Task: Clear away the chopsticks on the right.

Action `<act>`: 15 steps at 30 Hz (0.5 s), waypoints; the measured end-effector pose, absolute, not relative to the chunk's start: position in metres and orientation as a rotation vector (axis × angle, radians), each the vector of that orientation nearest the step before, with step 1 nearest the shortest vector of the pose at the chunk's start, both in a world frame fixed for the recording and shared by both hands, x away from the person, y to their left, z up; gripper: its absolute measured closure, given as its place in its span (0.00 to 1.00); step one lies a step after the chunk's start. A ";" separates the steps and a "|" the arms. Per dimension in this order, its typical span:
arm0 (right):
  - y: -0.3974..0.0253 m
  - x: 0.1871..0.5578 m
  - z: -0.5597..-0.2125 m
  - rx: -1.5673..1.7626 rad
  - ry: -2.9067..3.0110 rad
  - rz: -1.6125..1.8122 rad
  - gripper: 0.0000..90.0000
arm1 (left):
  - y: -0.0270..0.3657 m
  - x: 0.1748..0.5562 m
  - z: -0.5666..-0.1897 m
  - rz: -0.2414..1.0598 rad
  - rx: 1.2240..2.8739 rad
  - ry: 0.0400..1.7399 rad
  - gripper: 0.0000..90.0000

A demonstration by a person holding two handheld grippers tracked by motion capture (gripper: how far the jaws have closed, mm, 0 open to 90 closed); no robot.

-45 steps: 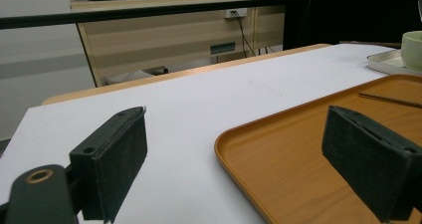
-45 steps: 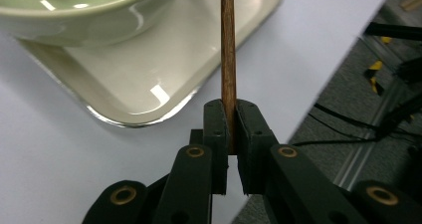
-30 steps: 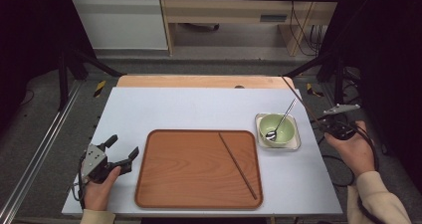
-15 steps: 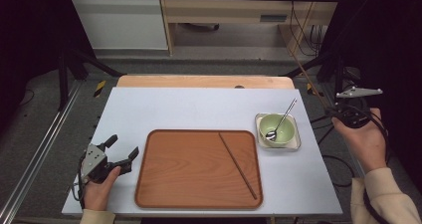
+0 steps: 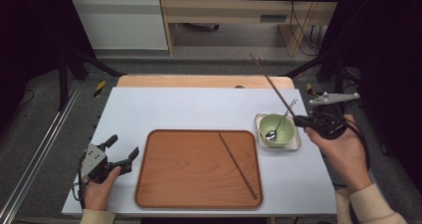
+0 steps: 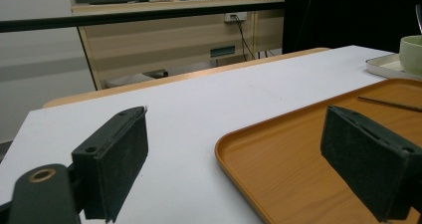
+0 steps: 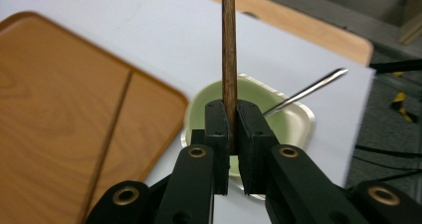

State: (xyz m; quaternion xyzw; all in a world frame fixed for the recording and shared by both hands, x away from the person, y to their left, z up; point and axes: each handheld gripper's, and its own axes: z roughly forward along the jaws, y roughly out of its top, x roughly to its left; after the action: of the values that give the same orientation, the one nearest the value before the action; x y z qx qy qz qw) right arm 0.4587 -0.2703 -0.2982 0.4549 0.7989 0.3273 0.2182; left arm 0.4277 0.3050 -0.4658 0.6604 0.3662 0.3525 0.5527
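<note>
My right gripper is shut on the lower end of a brown wooden chopstick, held just right of a green bowl. The stick slants up and away to the far left. In the right gripper view the jaws pinch the chopstick above the bowl. A second chopstick lies on the wooden tray. My left gripper rests open on the table, left of the tray, with nothing between its jaws.
A metal spoon leans in the bowl, which sits in a small metal dish. The white tabletop stretches behind the tray. A bench and cables stand beyond the table's far edge.
My right gripper has lifted and moved left toward the bowl with the chopstick, which now points more steeply up. The left gripper has not moved.
</note>
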 end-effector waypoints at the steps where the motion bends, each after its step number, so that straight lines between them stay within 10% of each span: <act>1: -0.265 0.457 -0.301 1.264 2.227 0.899 0.94 | 0.305 0.428 -0.466 0.834 1.561 0.864 0.12; 15: -0.197 0.426 -0.367 1.217 2.455 0.789 0.94 | 0.307 0.428 -0.465 0.835 1.555 0.869 0.12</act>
State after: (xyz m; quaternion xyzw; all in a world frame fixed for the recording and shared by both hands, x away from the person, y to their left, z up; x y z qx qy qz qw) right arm 0.4258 -0.1966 -0.3671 0.4222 0.8519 0.2738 0.1448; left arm 0.4276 0.3067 -0.4655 0.6580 0.3677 0.3534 0.5541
